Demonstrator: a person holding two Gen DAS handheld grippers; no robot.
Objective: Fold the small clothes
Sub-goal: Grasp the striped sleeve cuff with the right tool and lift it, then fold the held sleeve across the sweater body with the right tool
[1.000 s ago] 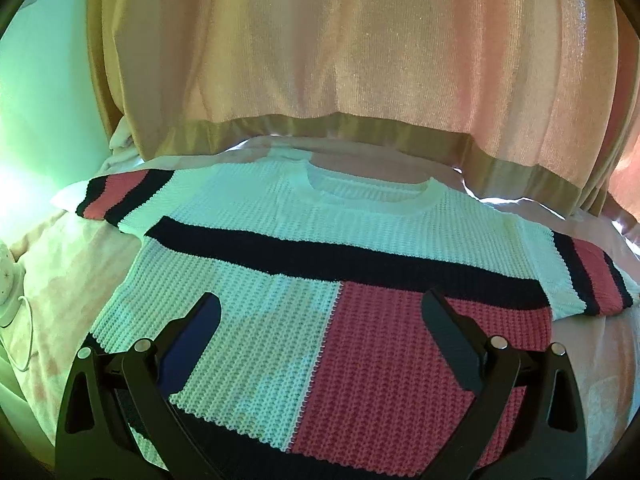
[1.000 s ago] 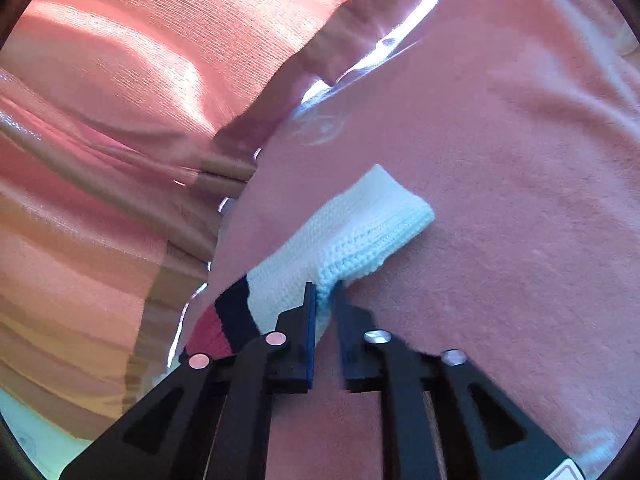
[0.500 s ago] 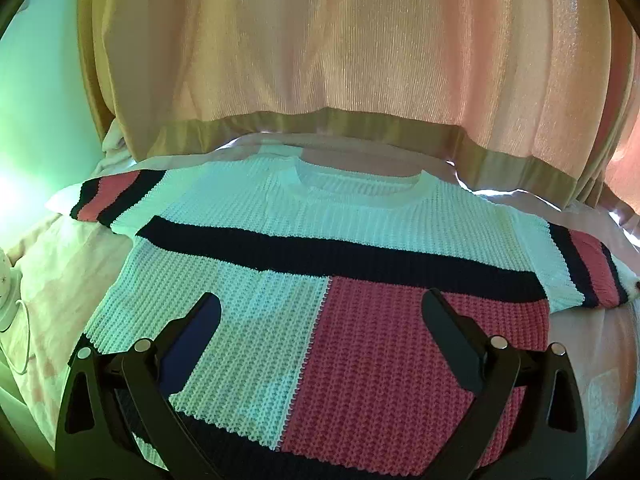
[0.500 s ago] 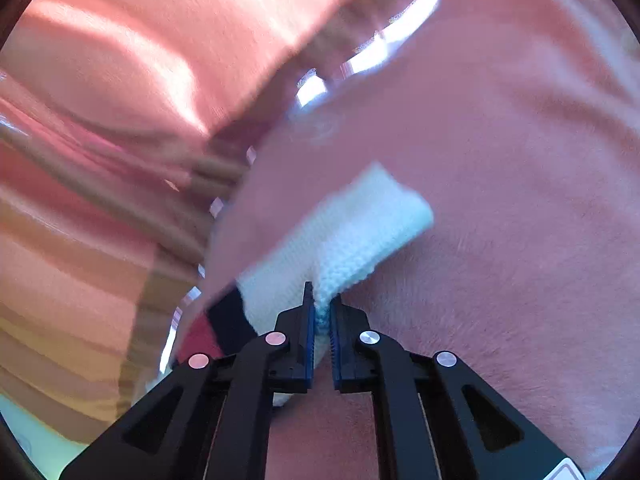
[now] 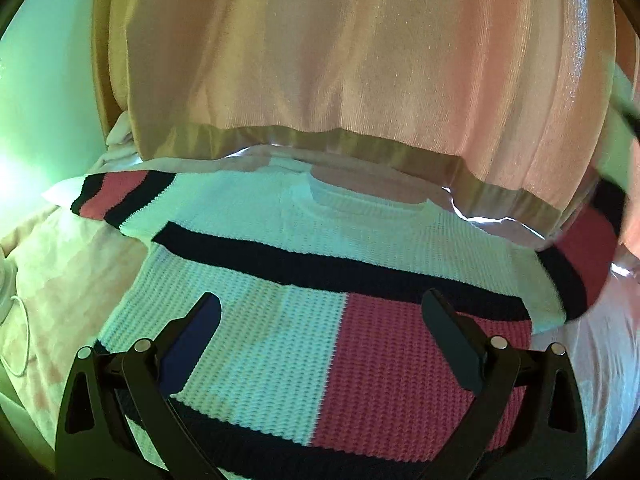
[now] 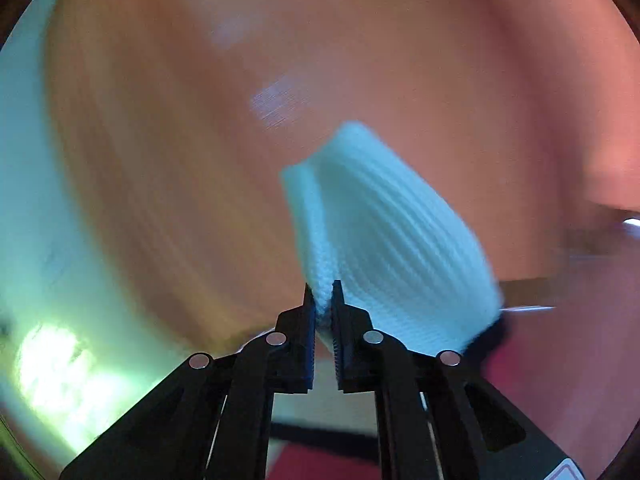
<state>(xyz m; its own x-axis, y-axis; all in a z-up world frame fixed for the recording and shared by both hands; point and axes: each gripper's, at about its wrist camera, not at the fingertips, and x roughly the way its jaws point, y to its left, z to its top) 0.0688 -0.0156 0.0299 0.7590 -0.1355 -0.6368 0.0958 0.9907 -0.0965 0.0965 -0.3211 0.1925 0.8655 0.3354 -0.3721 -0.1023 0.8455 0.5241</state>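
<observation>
A knitted sweater (image 5: 304, 344) in white, red and navy blocks lies flat on the pink bed cover (image 5: 72, 280), neck away from me. My left gripper (image 5: 320, 312) is open and empty, hovering over the sweater's lower body. Its left sleeve (image 5: 116, 196) lies spread out at the far left. Its right sleeve (image 5: 584, 256) is lifted at the right edge. My right gripper (image 6: 323, 300) is shut on the white cuff (image 6: 384, 252) of that sleeve and holds it in the air; this view is blurred by motion.
A peach curtain (image 5: 360, 60) with a tan hem hangs just behind the bed. A green wall (image 5: 44, 100) is at the left. A white cable (image 5: 20, 336) lies on the bed's left edge.
My right gripper has lifted the sleeve cuff off the bed and swung it up and round. The right sleeve now rises at the sweater's side. My left gripper has barely moved.
</observation>
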